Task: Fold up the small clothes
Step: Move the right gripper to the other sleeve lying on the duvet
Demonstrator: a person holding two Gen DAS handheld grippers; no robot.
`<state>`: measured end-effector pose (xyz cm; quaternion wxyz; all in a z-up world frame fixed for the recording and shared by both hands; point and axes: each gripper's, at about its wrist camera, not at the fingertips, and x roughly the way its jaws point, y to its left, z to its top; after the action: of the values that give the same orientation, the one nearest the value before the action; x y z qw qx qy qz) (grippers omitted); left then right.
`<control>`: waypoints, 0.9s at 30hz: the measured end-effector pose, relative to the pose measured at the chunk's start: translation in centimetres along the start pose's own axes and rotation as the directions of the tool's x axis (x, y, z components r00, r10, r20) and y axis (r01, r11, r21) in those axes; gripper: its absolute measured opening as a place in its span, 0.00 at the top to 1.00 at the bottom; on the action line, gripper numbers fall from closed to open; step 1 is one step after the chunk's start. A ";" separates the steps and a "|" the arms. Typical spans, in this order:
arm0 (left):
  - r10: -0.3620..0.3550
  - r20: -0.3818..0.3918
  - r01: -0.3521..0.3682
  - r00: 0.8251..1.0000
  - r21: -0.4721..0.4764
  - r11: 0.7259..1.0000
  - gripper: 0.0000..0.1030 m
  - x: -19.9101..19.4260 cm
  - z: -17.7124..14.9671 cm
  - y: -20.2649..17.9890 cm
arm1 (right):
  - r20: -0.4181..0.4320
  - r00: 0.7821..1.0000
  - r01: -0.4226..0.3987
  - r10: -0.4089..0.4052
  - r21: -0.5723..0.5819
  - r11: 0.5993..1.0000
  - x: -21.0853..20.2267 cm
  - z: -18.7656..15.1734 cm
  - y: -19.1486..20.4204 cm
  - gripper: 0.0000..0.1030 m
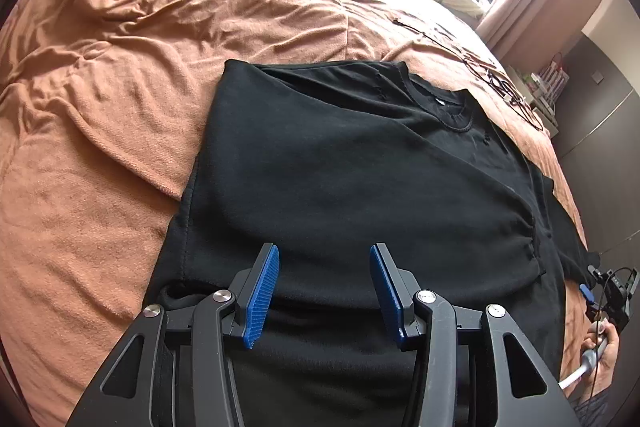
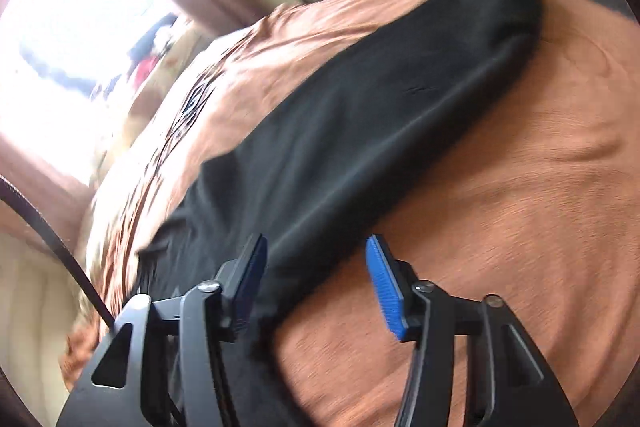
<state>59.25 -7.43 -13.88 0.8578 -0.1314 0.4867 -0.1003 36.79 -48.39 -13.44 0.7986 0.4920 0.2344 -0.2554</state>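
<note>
A black T-shirt (image 1: 360, 167) lies flat on the bed (image 1: 100, 147) for folding; the left hand-held gripper (image 1: 324, 291) and right hand-held gripper (image 2: 316, 283) hover with jaws apart, holding nothing, ready to pinch its hem.

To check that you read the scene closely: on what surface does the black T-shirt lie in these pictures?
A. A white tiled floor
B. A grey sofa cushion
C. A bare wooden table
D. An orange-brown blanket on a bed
D: the black T-shirt lies spread on the orange-brown blanket that covers the bed, seen in both wrist views, with the open left gripper over its lower part.
</note>
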 end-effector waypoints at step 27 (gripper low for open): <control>0.055 -0.038 -0.055 0.998 0.000 0.999 0.52 2.0 -0.1 0.7 | 0.043 0.997 0.070 -0.070 0.001 0.998 3.2 2.1 -1.9 0.75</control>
<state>60.27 -7.41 -15.78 0.8507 -0.1164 0.5064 -0.0791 38.26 -51.58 -15.79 0.7941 0.4778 0.2344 -0.2936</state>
